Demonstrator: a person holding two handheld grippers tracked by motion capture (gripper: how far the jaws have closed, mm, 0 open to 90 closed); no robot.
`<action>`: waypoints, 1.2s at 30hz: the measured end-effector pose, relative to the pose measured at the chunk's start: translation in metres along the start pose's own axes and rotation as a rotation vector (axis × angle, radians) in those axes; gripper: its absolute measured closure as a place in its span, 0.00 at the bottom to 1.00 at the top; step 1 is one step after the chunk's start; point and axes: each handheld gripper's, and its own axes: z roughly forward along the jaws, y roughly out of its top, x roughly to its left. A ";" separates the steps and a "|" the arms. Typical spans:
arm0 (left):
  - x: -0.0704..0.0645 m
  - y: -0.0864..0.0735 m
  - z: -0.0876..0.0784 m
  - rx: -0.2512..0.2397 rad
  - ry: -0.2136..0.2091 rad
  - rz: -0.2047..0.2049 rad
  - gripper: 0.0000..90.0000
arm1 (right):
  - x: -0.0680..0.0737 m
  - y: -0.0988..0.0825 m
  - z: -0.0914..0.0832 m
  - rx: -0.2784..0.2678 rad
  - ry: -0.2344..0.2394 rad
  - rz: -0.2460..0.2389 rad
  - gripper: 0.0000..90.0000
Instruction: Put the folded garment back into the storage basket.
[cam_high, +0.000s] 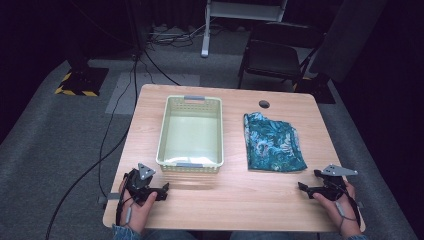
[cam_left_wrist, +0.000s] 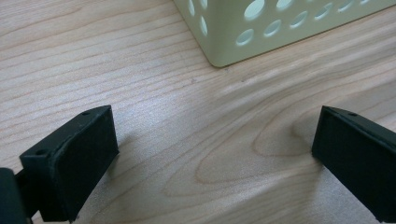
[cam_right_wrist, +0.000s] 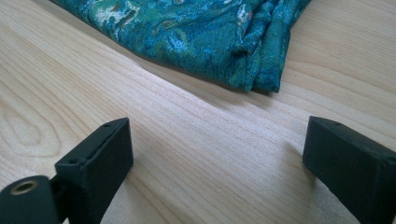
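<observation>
A pale green plastic basket (cam_high: 190, 161) with round holes in its walls stands in the middle of the wooden table (cam_high: 240, 195); nothing lies inside it. To its right lies a folded teal patterned cloth (cam_high: 274, 142). My left gripper (cam_high: 163, 191) rests near the front left edge, open, its jaws wide apart over bare wood, and a corner of the basket (cam_left_wrist: 224, 42) is just ahead of it. My right gripper (cam_high: 303, 188) rests near the front right edge, also open. The cloth's folded corner (cam_right_wrist: 261, 70) lies a short way beyond its jaws.
A round cable hole (cam_high: 264, 104) sits in the table's far edge. Beyond the table stand a dark folding chair (cam_high: 272, 55) and a white stand leg (cam_high: 206, 30). Black cables (cam_high: 107, 130) run across the grey carpet at the left.
</observation>
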 end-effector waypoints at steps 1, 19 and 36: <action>0.000 0.000 0.000 0.000 0.000 0.000 0.00 | 0.000 0.000 0.000 0.001 0.000 0.000 0.09; 0.000 0.000 0.000 0.000 0.000 -0.001 0.00 | 0.000 0.000 0.000 0.003 0.007 -0.006 0.10; 0.000 0.000 0.000 0.000 -0.001 -0.001 0.00 | 0.002 0.008 -0.005 -0.006 -0.004 0.000 0.09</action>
